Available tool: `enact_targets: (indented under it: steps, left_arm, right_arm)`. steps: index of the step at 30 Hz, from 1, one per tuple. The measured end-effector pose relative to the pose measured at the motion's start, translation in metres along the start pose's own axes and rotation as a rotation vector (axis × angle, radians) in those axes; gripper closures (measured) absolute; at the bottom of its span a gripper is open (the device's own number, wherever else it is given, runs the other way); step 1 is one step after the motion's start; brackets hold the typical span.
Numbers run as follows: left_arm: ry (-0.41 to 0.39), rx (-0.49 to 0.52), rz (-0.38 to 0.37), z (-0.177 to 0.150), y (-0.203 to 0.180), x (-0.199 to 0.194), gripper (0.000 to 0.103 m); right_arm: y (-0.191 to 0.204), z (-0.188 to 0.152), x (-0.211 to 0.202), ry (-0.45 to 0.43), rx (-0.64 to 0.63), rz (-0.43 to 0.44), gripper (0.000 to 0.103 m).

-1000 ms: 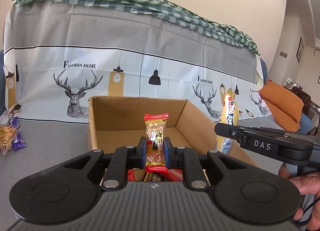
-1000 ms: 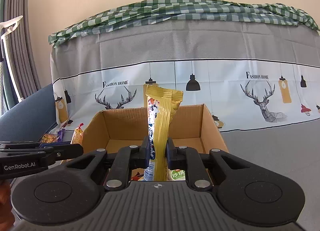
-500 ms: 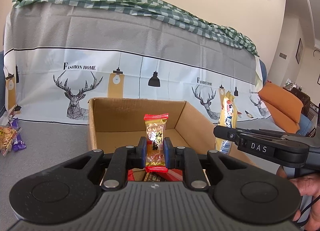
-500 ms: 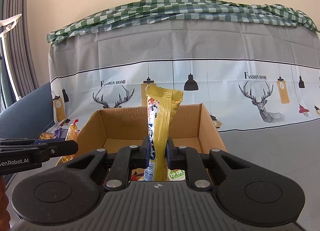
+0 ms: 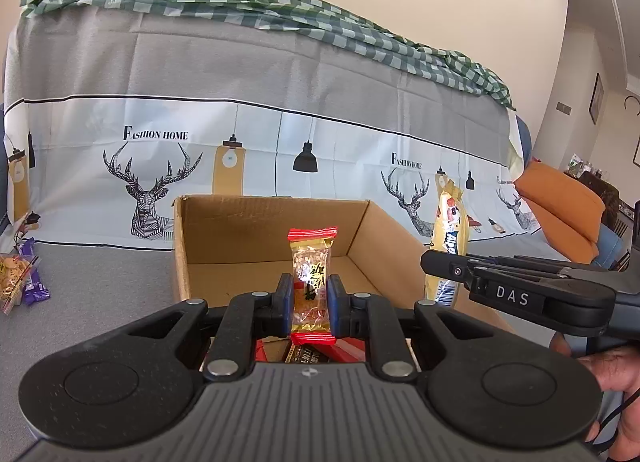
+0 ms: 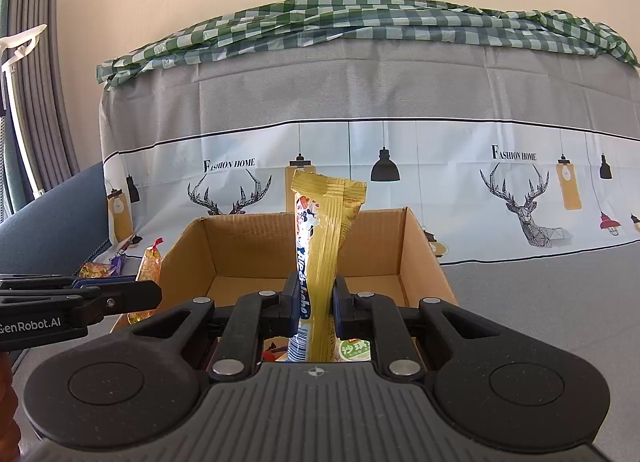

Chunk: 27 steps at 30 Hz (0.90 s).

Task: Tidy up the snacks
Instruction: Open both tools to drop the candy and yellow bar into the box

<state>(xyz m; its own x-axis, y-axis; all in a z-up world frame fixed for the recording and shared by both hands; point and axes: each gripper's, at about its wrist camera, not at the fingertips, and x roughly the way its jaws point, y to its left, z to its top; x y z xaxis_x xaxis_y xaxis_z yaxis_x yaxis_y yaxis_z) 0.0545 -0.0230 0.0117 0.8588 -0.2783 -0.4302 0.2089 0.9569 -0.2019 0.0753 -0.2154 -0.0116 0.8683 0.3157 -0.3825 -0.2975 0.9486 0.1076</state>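
My left gripper (image 5: pixel 310 304) is shut on a small clear candy pack with red ends (image 5: pixel 312 274), held upright over the near edge of an open cardboard box (image 5: pixel 276 218). My right gripper (image 6: pixel 316 302) is shut on a long yellow snack bar (image 6: pixel 324 230), also upright above the same box (image 6: pixel 248 238). In the left wrist view the right gripper (image 5: pixel 436 262) and its yellow bar (image 5: pixel 450 230) show at the right of the box. In the right wrist view the left gripper (image 6: pixel 154 296) and its candy (image 6: pixel 150 266) show at the left. Red and green packets lie in the box bottom (image 6: pixel 354 350).
A few loose snacks, purple and yellow packs (image 5: pixel 20 282), lie on the grey cover to the left of the box. A deer-print cloth (image 5: pixel 280 122) hangs behind, with green checked cloth on top. An orange cushion (image 5: pixel 560 210) sits far right. A hand (image 5: pixel 616 374) holds the right gripper.
Both grippers keep their snacks. In the side views each gripper has slid slightly sideways against the box; the grip and the packs look the same.
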Motion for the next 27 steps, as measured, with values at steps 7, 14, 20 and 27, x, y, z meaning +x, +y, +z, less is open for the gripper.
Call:
enact_targets:
  steps: [7,14,20,27]
  left_arm:
    - [0.002,0.004,-0.002,0.0001,-0.0004,0.0009,0.085]
    - [0.002,0.005,-0.004,-0.0003,-0.0011,0.0011,0.085]
    - [0.000,0.009,-0.009,-0.0015,-0.0018,0.0011,0.085]
    - [0.003,0.016,-0.057,-0.0017,-0.0074,0.0005,0.063]
  right_arm:
    - [-0.0004,0.0008,-0.0001,0.002,-0.003,0.002,0.087]
    - [0.0002,0.0010,-0.0001,0.002,-0.005,0.002,0.087]
    - [0.0003,0.0006,0.0007,0.002,-0.010,0.003,0.087]
    - [0.0002,0.0002,0.0019,0.008,-0.005,-0.013,0.071]
